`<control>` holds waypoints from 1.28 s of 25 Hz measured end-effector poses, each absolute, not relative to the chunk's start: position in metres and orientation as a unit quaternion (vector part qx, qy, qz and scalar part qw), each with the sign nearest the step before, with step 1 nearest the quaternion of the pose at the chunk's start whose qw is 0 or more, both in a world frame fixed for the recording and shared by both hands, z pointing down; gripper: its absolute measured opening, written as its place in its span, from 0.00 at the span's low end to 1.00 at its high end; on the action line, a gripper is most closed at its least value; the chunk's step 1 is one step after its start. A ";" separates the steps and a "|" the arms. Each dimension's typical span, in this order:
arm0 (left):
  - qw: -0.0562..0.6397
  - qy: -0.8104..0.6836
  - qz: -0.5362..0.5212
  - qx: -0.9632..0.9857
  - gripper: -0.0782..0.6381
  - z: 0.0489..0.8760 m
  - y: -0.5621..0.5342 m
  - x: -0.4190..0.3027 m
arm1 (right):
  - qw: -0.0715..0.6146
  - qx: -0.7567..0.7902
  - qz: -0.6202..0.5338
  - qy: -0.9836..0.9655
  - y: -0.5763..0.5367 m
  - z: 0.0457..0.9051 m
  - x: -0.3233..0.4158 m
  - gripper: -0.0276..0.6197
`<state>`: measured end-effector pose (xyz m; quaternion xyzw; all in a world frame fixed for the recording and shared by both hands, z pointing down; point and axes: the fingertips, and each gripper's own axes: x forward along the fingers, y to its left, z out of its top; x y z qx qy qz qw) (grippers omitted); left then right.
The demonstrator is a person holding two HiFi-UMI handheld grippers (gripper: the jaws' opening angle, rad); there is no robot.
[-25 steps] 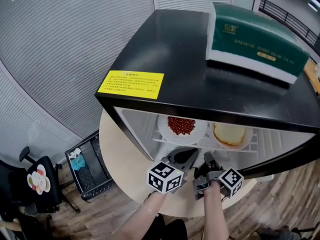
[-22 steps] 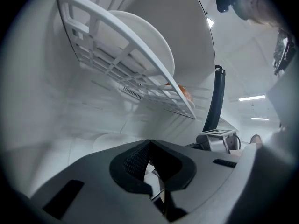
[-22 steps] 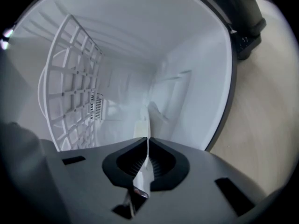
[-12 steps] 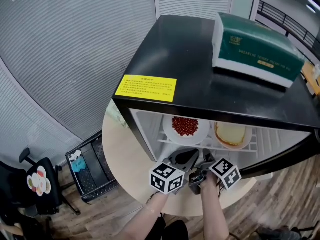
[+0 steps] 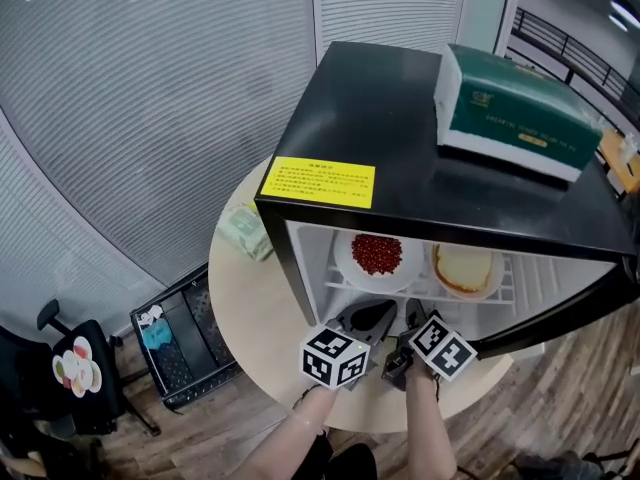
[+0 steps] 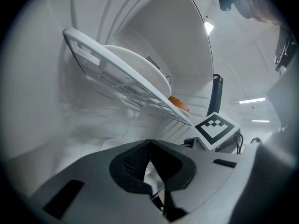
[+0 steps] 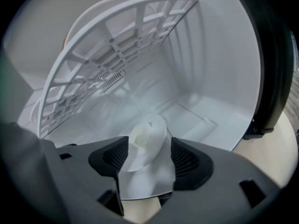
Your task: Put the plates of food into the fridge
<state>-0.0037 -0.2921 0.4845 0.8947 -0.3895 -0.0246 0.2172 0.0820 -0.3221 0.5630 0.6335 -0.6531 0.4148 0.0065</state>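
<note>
Between the wide, just-opened jaws of the right gripper [image 7: 147,157] lies a white round plate [image 7: 159,129], released; left gripper [image 6: 149,143] closed. Next, withdraw both carefully

This is looking like an office break corner. Grey slatted blinds [image 5: 150,98] are covering the glass walls, and wood-look flooring [image 5: 200,428] is running underneath. A black mini fridge [image 5: 400,118] is standing on a round beige worktop [image 5: 250,308], with a green tissue box [image 5: 520,113] lying on top. A black swivel chair [image 5: 60,368] and a black crate [image 5: 185,343] are sitting nearby, and ceiling strip lights [image 6: 252,100] are glowing overhead.
</note>
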 end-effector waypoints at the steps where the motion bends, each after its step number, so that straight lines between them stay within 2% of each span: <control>1: 0.218 -0.388 -0.023 0.895 0.12 0.485 -0.290 -0.004 | -0.001 0.633 0.413 -0.655 -0.319 0.561 0.084 0.45; 5: 0.218 -0.382 -0.018 0.898 0.12 0.486 -0.280 0.000 | -0.064 0.607 0.413 -0.676 -0.297 0.541 0.086 0.45; 9: 0.210 -0.380 -0.022 0.900 0.12 0.476 -0.259 0.005 | -0.186 0.560 0.434 -0.681 -0.264 0.511 0.088 0.45; 10: 0.208 -0.380 -0.026 0.901 0.12 0.471 -0.253 0.006 | -0.198 0.561 0.429 -0.679 -0.255 0.504 0.091 0.42; 11: 0.207 -0.382 -0.028 0.900 0.12 0.465 -0.246 0.006 | -0.201 0.568 0.417 -0.681 -0.247 0.496 0.095 0.29; 12: 0.207 -0.385 -0.029 0.899 0.12 0.460 -0.241 0.006 | -0.200 0.573 0.400 -0.687 -0.240 0.486 0.096 0.09; 13: 0.206 -0.388 -0.031 0.898 0.12 0.452 -0.235 0.005 | -0.200 0.572 0.383 -0.698 -0.233 0.473 0.096 0.05; 16: 0.189 -0.387 -0.036 0.902 0.12 0.423 -0.214 0.004 | -0.200 0.548 0.331 -0.741 -0.211 0.428 0.090 0.05; 22: 0.120 -0.370 -0.012 0.921 0.12 0.365 -0.152 0.006 | -0.117 0.514 0.171 -0.832 -0.142 0.348 0.066 0.05; 26: 0.096 -0.351 0.005 0.931 0.12 0.359 -0.109 0.011 | -0.066 0.507 0.118 -0.851 -0.097 0.349 0.054 0.05; 32: 0.084 -0.344 0.007 0.935 0.12 0.364 -0.063 0.014 | -0.028 0.523 0.108 -0.845 -0.047 0.372 0.060 0.05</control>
